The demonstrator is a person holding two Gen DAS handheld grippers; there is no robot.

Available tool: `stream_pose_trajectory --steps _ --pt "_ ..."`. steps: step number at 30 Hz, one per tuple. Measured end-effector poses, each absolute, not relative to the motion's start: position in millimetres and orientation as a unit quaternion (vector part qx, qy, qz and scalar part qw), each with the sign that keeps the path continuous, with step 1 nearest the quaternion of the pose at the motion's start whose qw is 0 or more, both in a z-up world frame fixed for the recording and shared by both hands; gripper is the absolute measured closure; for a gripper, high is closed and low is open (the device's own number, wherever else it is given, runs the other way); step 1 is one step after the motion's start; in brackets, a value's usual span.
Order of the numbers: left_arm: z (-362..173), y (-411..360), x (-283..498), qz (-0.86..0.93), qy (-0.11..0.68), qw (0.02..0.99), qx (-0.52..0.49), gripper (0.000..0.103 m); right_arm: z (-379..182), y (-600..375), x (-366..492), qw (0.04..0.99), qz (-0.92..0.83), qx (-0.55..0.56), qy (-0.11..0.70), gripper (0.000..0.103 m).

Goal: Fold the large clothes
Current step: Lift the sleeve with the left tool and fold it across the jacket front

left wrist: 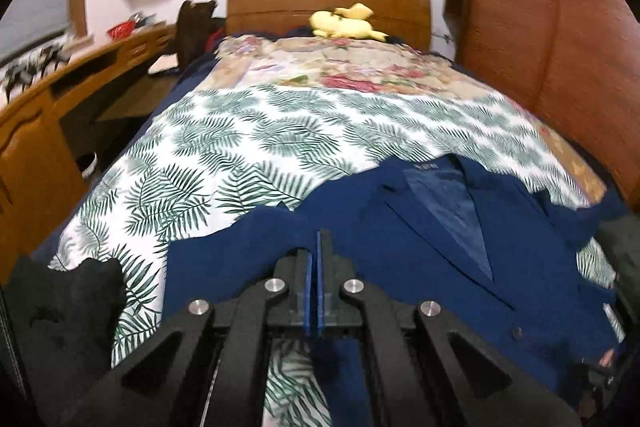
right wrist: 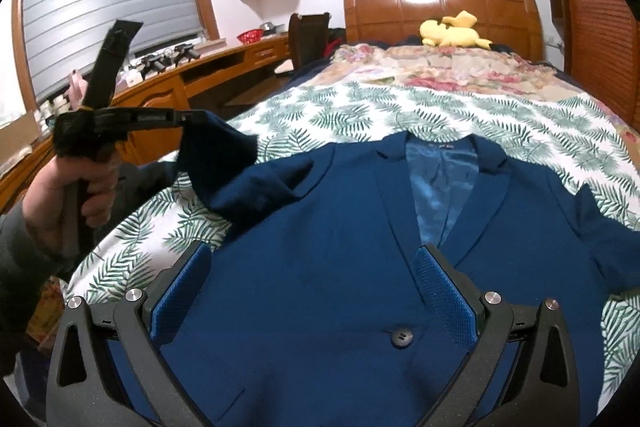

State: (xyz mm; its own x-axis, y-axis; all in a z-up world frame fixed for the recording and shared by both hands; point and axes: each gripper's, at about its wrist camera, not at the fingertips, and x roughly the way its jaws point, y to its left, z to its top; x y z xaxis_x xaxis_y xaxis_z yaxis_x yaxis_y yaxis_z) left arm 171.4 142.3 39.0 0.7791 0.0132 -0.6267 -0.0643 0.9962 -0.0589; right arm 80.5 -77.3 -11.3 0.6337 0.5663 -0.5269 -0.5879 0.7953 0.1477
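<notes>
Right gripper (right wrist: 316, 291): nearest item in the right wrist view. Blue textured pads (right wrist: 182, 293) spread wide, nothing between them; poised low over the front of the jacket, above its dark button (right wrist: 401, 338).

Left gripper (right wrist: 188, 117): held up at the left side in a bare hand (right wrist: 80, 187). In its own view the blue pads (left wrist: 308, 291) are pressed together, and from the right wrist view the tip is pinching the end of the sleeve (right wrist: 224, 167), which is lifted off the bed and droops from the grip.

Jacket (right wrist: 320, 227): one navy blazer, large, lying face up on the bed near its foot, collar towards the headboard (right wrist: 440, 7). Lapels open on a paler satin lining (right wrist: 440, 187). Front appears closed at the button. Body spread fairly flat, light creasing only. The far sleeve (right wrist: 604, 247) lies out to the side, crumpled.

Progress, as judged: early. The garment is laid out; the first fold, this sleeve across the chest, looks to be only under way. Remaining: the other sleeve, then folding the body.

Bedding: leaf-print sheet (left wrist: 240, 147) beneath the jacket, floral quilt (left wrist: 340, 67) beyond, yellow plush toy (left wrist: 348, 23) by the headboard.
</notes>
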Motion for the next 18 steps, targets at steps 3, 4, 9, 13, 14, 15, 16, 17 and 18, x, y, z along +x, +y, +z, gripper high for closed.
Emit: stream_pose_trajectory --steps 3,4,9,13,14,15,16,17,18 --pt "42 127 163 0.015 0.333 0.943 -0.022 0.103 -5 -82 75 0.906 0.320 -0.019 0.277 0.000" --pt "41 121 162 0.015 0.332 0.943 -0.012 0.103 -4 -82 75 0.907 0.319 -0.020 0.275 0.000" --pt "38 111 149 0.008 0.340 0.940 0.010 0.096 1 -85 70 0.909 0.319 -0.024 0.267 0.000" --pt "38 115 138 0.002 0.333 0.943 -0.002 0.083 3 -85 67 0.912 0.316 -0.032 0.261 0.000" --pt "38 117 134 -0.004 0.331 0.944 -0.009 0.082 4 -84 65 0.913 0.314 -0.035 0.257 0.000" --pt "38 118 130 -0.006 0.328 0.945 -0.010 0.080 6 -84 62 0.916 0.311 -0.039 0.250 0.000" --pt "38 118 127 -0.007 0.325 0.946 -0.008 0.078 7 -83 61 0.918 0.308 -0.042 0.246 0.000" --pt "38 118 124 -0.007 0.323 0.946 -0.006 0.077 8 -83 59 0.919 0.307 -0.043 0.242 0.000" --pt "37 119 119 -0.007 0.318 0.948 -0.003 0.075 10 -83 58 0.921 0.306 -0.043 0.238 0.000"
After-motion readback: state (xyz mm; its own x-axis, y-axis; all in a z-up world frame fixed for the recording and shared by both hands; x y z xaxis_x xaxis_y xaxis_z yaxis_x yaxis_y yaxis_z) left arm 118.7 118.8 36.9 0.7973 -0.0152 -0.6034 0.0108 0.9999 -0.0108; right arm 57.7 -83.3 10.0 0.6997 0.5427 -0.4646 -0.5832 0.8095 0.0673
